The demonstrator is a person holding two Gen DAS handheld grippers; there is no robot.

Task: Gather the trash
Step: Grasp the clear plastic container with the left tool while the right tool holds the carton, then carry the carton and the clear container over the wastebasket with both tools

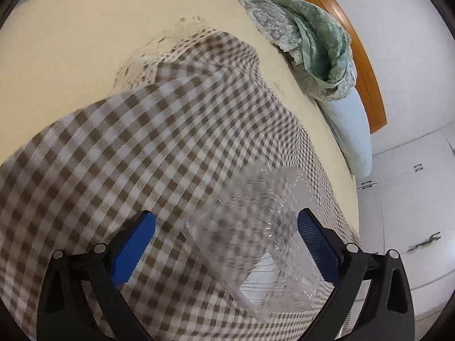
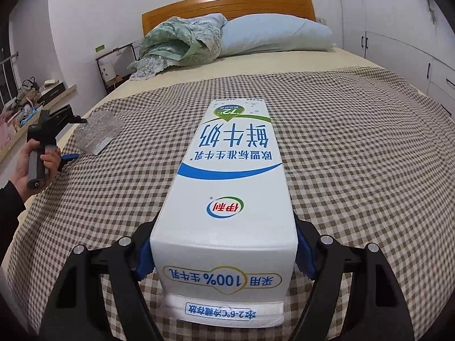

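**Q:** Hand-held gripper on the left [image 1: 226, 244]: where does it sit relative to the trash it is going for?

**A:** Its blue pads [image 1: 133, 248] stand wide apart, touching nothing. A clear plastic container [image 1: 256, 241] lies between them and slightly to the right, on the checked blanket [image 1: 128, 147] that covers the bed [image 1: 71, 42]. The view is blurred, but the container looks tipped on its side, with its long axis running from near-left to far-right across the gap between the pads, not square to them.

**Q:** And the other one?

**A:** The right hand-held gripper [image 2: 223, 251] is clamped on a white milk carton [image 2: 230, 170] by the near end. The carton's length points straight away from the gripper toward the pillow [image 2: 273, 35] and the headboard.

**Q:** Which hand is nearer the container?

**A:** The left, clearly. From the right wrist view the container [image 2: 95, 133] lies far off at the left edge of the bed, just beside the left hand-held gripper [image 2: 69, 135], which a hand [image 2: 37, 167] holds by the grip. Judging from this, the left gripper probably needs to shift right and turn to straddle the container's narrow side before closing.
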